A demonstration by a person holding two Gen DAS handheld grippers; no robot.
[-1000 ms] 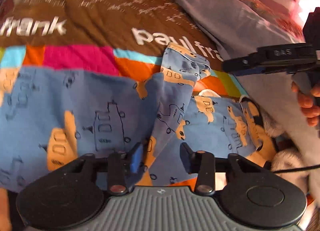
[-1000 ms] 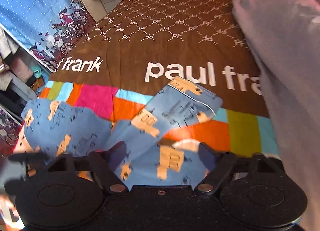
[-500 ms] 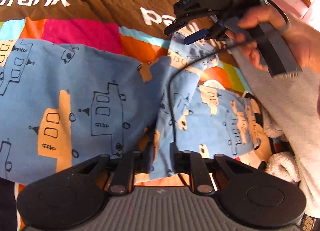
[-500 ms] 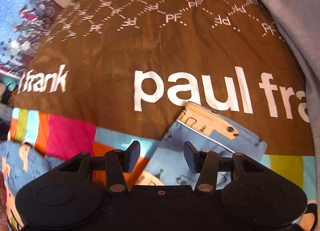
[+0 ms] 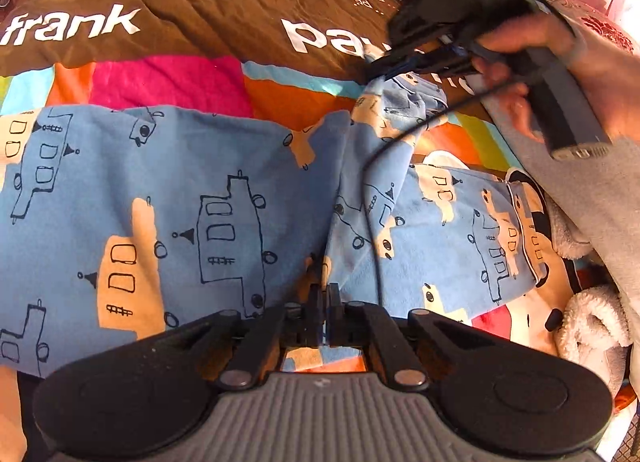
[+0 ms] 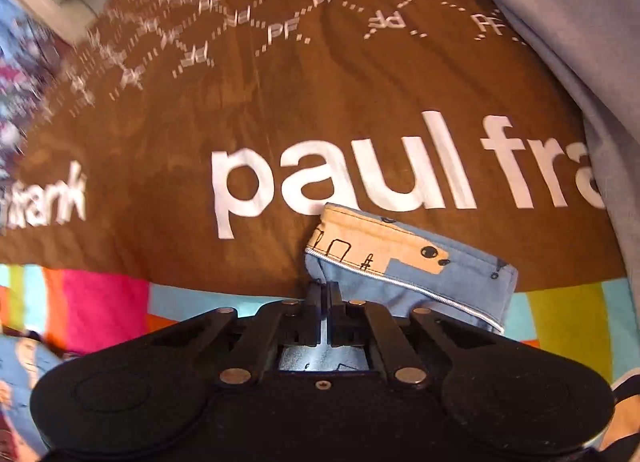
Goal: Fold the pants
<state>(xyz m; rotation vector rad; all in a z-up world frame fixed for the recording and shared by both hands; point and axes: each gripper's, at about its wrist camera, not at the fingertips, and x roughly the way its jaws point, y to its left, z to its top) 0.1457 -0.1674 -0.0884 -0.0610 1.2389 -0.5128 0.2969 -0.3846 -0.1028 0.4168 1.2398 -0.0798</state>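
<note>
1. Pants [image 5: 224, 197], blue with orange and outlined vehicle prints, lie spread across the middle of the left wrist frame on a brown and multicoloured bedspread [image 5: 224, 1].
2. The left gripper [image 5: 325, 294], bottom centre, has just closed; its jaws pinch a fold of the pants.
3. The right gripper [image 6: 325, 294] has likewise just closed, clamped on the leg cuff [image 6: 408, 262] at centre frame.
4. A hand [image 5: 560, 61] grips that tool at upper right.

Blue pants [image 5: 224, 197] with orange vehicle print, brown lettered bedspread [image 6: 320, 101]
</note>
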